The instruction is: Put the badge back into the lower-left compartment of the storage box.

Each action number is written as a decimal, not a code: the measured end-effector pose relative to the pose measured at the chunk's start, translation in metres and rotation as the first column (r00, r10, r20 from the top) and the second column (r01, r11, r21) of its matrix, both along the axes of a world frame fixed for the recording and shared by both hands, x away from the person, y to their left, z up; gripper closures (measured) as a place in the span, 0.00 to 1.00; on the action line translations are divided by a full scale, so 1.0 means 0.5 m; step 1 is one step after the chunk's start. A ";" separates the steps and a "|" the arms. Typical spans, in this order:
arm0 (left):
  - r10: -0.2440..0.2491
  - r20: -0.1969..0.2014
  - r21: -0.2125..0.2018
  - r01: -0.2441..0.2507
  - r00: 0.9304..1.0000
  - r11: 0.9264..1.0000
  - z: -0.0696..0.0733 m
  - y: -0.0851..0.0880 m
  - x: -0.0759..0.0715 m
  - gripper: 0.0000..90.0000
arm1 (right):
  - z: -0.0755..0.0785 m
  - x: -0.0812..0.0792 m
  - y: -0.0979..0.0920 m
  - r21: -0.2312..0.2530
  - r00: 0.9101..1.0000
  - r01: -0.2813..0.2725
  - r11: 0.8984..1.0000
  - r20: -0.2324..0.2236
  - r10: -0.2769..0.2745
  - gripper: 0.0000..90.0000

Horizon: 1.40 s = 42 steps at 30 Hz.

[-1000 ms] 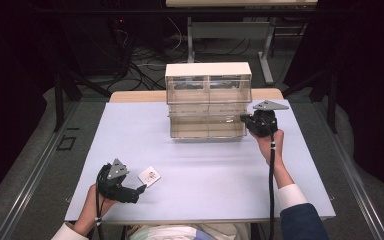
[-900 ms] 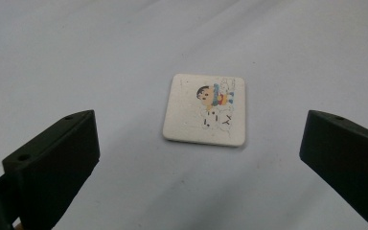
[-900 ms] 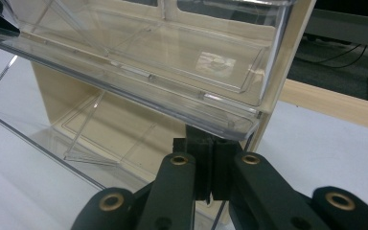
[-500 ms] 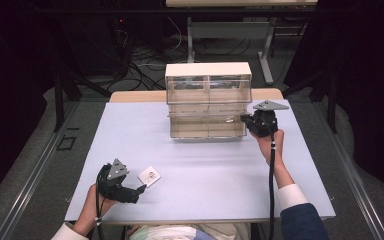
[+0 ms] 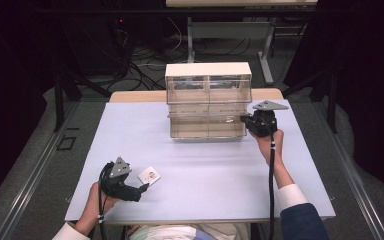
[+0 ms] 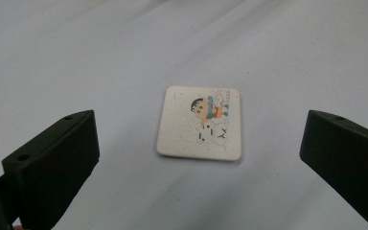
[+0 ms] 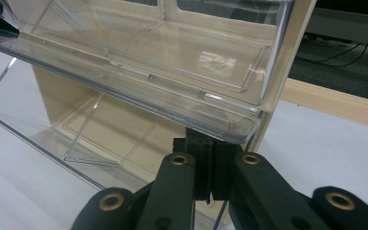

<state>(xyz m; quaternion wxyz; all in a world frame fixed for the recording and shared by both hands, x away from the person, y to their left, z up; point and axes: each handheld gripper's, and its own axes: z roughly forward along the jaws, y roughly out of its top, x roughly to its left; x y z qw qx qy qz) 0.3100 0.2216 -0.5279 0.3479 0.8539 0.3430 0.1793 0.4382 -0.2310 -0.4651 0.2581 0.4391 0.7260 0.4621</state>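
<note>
Resting low at about 7 o'clock on the pale surface [image 5: 205,170], the left hand-held gripper [image 5: 141,190] has its jaws spread wide and holds nothing. Just beyond its tips, toward 1 o'clock from it, a small white square card [image 5: 149,175] lies flat on the surface; in the left gripper view the card [image 6: 200,122] sits between the two black jaws without touching either, and it carries a small cartoon figure.

At about 12 o'clock stands a cabinet of clear plastic drawers [image 5: 207,100] in a cream frame, two drawers above and two below, the lower ones pulled forward. The right hand-held gripper [image 5: 243,120] is at the cabinet's right front corner, near 2 o'clock on the surface. In the right gripper view its jaws [image 7: 210,172] are pressed narrow, nearly together, on the lower right corner of a clear drawer [image 7: 139,72], just under that drawer's front lip.
</note>
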 end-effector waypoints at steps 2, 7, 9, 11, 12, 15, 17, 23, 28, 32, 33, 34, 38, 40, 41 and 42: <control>-0.001 -0.010 0.005 0.002 1.000 1.000 -0.002 -0.001 0.004 0.00 | 0.000 0.000 0.000 0.000 1.000 0.000 1.000 0.000 0.000 1.00; -0.014 -0.037 0.026 0.015 0.999 1.000 -0.009 -0.007 0.016 0.00 | 0.000 0.000 0.000 -0.007 1.000 0.000 1.000 0.006 0.000 1.00; -0.028 -0.061 0.034 0.030 0.998 0.999 -0.010 -0.009 0.019 0.00 | 0.000 0.000 0.001 -0.004 1.000 -0.002 1.000 0.007 0.002 1.00; -0.035 -0.063 0.037 0.038 0.997 0.999 -0.013 -0.012 0.025 0.00 | 0.000 0.001 0.001 -0.002 1.000 -0.003 1.000 0.008 0.003 1.00; -0.042 -0.075 0.039 0.045 0.996 0.998 -0.014 -0.014 0.027 0.01 | 0.000 0.000 0.000 -0.004 1.000 -0.003 1.000 0.006 0.003 1.00; -0.056 -0.087 0.049 0.061 0.995 0.997 -0.018 -0.018 0.034 0.02 | 0.001 0.000 0.000 -0.007 1.000 0.000 1.000 0.005 0.000 1.00; -0.054 -0.092 0.053 0.059 0.994 0.997 -0.020 -0.021 0.039 0.02 | 0.000 0.000 0.000 -0.004 1.000 -0.001 1.000 0.005 0.001 1.00; -0.045 -0.114 0.057 0.052 0.992 0.997 -0.029 -0.029 0.051 0.04 | 0.000 0.000 0.000 -0.001 1.000 0.001 1.000 0.006 0.000 1.00; -0.039 -0.129 0.065 0.048 0.991 0.997 -0.038 -0.039 0.064 0.11 | 0.001 0.000 0.000 0.000 1.000 0.001 1.000 0.005 -0.001 1.00; -0.043 -0.140 0.062 0.052 0.989 0.997 -0.042 -0.046 0.068 0.19 | 0.000 0.000 0.000 0.002 1.000 0.001 1.000 0.005 -0.001 1.00; -0.052 -0.149 0.068 0.063 0.988 0.996 -0.042 -0.046 0.069 0.20 | 0.001 0.000 0.000 0.004 1.000 0.000 1.000 0.003 0.000 1.00; -0.057 -0.162 0.066 0.068 0.985 0.995 -0.042 -0.048 0.069 0.22 | 0.001 -0.001 0.000 0.005 1.000 -0.002 1.000 0.002 0.002 1.00; -0.047 -0.170 0.087 0.063 0.984 0.994 -0.045 -0.053 0.071 0.30 | 0.000 0.000 0.000 0.001 1.000 0.000 1.000 0.006 0.000 1.00; -0.055 -0.175 0.078 0.069 0.983 0.995 -0.045 -0.050 0.073 0.32 | 0.001 0.000 0.000 0.001 1.000 0.001 1.000 0.005 -0.001 1.00; -0.046 -0.160 0.066 0.057 0.986 0.996 -0.049 -0.052 0.073 0.34 | 0.001 0.000 0.000 0.000 1.000 -0.001 1.000 0.005 0.001 1.00; -0.039 -0.161 0.056 0.048 0.986 0.997 -0.050 -0.053 0.072 0.34 | 0.001 -0.001 0.000 0.004 1.000 -0.003 1.000 0.003 0.003 1.00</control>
